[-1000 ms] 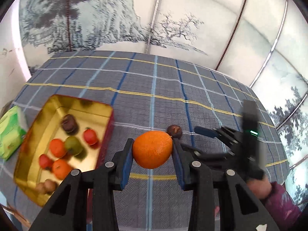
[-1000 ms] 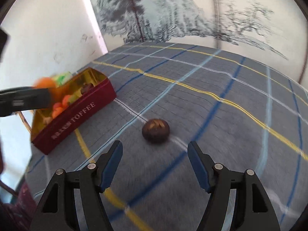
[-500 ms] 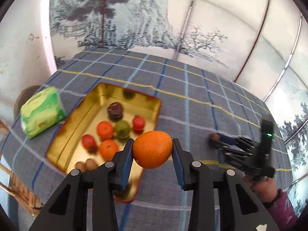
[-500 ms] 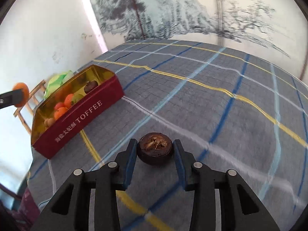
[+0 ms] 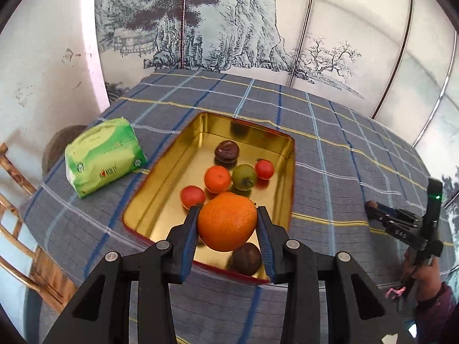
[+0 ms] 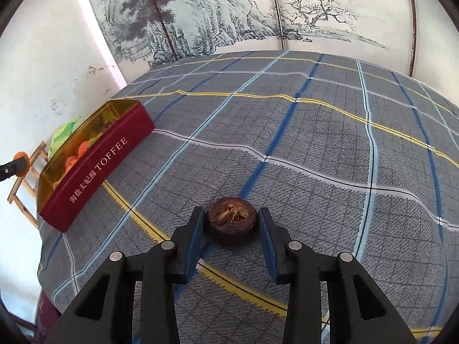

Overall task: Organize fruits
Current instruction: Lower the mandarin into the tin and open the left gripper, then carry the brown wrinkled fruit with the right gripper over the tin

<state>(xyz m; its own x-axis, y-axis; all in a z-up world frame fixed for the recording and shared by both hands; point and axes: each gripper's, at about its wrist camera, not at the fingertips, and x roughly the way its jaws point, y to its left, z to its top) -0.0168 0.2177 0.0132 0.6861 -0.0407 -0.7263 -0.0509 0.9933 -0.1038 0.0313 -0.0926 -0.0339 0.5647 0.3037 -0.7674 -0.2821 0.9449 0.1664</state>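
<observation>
**Placing the orange and lifting the last dark fruit**

My left tongs (image 5: 228,229) pinch the orange (image 5: 227,223), which hangs over the near end of the gold-lined tin (image 5: 289,154). Several fruits already lie inside; a brown one (image 5: 247,254) sits directly below and slightly right of my load. I judge the clear gold floor to the left to be the better drop zone, so I would shift left, lower until the orange nearly touches the floor, then spread the pads slowly to stop it rolling into the red fruit (image 5: 192,195).

My right tongs (image 6: 231,223) are pressed against both sides of the dark brown fruit (image 6: 231,220), which sits on the plaid tabletop (image 6: 330,132), well right of the tin. The fruit is squat, so I would lift straight up before travelling, and approach the tin only after the left tongs clear its rim.
</observation>
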